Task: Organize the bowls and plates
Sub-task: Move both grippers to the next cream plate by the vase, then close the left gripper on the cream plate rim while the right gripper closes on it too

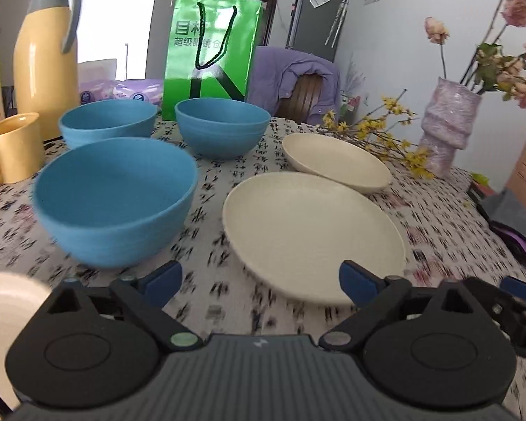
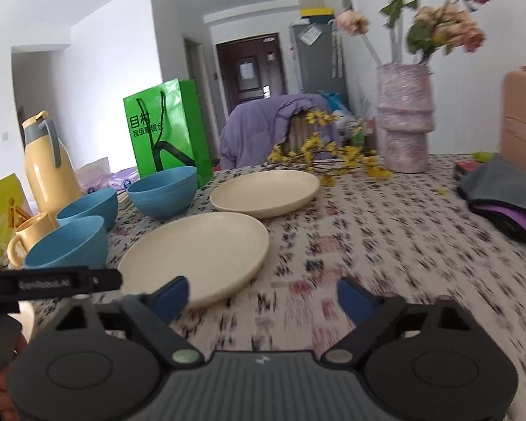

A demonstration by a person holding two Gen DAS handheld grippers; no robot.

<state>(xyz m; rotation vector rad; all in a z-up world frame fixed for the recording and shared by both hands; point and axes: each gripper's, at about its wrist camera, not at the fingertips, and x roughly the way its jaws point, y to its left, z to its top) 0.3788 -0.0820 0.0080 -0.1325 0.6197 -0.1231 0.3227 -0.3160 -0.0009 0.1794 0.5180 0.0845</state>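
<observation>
The near plate (image 1: 312, 235) lies just ahead of the left gripper (image 1: 259, 280), slightly right of centre. Both grippers' jaws gape wide, empty. The right gripper (image 2: 263, 298) sits right of that plate.

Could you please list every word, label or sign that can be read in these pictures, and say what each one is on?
"目村": large white characters on the green bag.
"超级眼镜仓": smaller line under them on the bag, partly crossed by its cord handle; the reading is likely, not certain.
White lettering on the black bar by the left tool: too blurred to read.
Print on the yellow-green box: no text readable.
Papers on the fridge: too small.
</observation>
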